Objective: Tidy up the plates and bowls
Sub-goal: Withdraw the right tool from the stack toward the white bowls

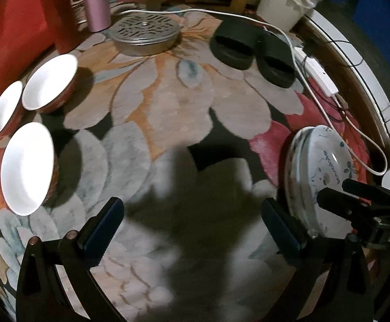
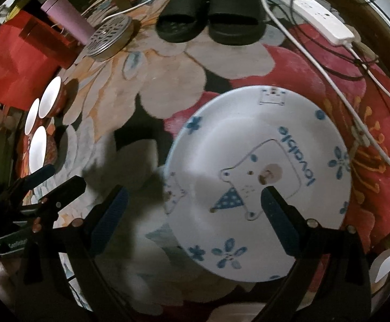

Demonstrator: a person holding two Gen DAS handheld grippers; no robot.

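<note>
Right tool (image 2: 195, 220) spread above plate (image 2: 248, 161), slippers (image 2: 208, 24) beyond.

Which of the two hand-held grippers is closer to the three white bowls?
Left. The left hand-held gripper hangs open just right of the white bowls; the right hand-held gripper is open over the bear plate, farther away.

A carpet (image 1: 168, 102) with big flowers covers the floor. On it stand three white bowls (image 1: 48, 81) close together, a stack of bear-printed plates (image 2: 259, 177), a round metal tin (image 1: 145, 35), a pink bottle (image 1: 95, 2), two black slippers (image 1: 251, 51) and a white power strip (image 1: 319, 73) with cables.
</note>
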